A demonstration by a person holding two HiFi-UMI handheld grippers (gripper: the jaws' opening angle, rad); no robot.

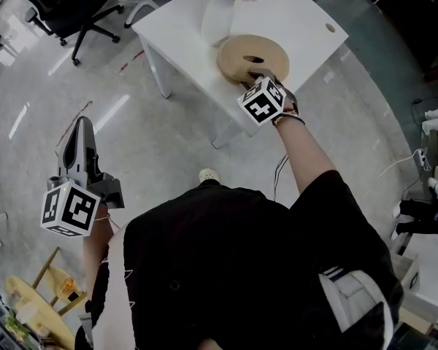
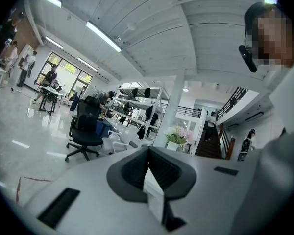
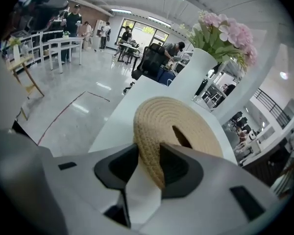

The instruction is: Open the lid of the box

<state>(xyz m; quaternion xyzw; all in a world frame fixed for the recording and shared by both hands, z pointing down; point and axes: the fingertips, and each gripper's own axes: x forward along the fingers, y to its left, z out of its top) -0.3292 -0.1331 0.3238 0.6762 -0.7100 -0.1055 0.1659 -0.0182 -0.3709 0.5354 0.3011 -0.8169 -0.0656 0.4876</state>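
Observation:
A round woven straw box with its lid sits near the front edge of a white table. The lid has a dark slot in its top. My right gripper reaches down onto the lid's near edge. In the right gripper view, that gripper is shut on the lid's rim, which stands tilted between the two dark pads. My left gripper hangs far to the left over the floor, away from the table. It is shut and holds nothing.
A white vase of pink flowers stands just behind the box. Black office chairs are beyond the table's left end. A small wooden stand is at the lower left, and a cluttered desk is at the right.

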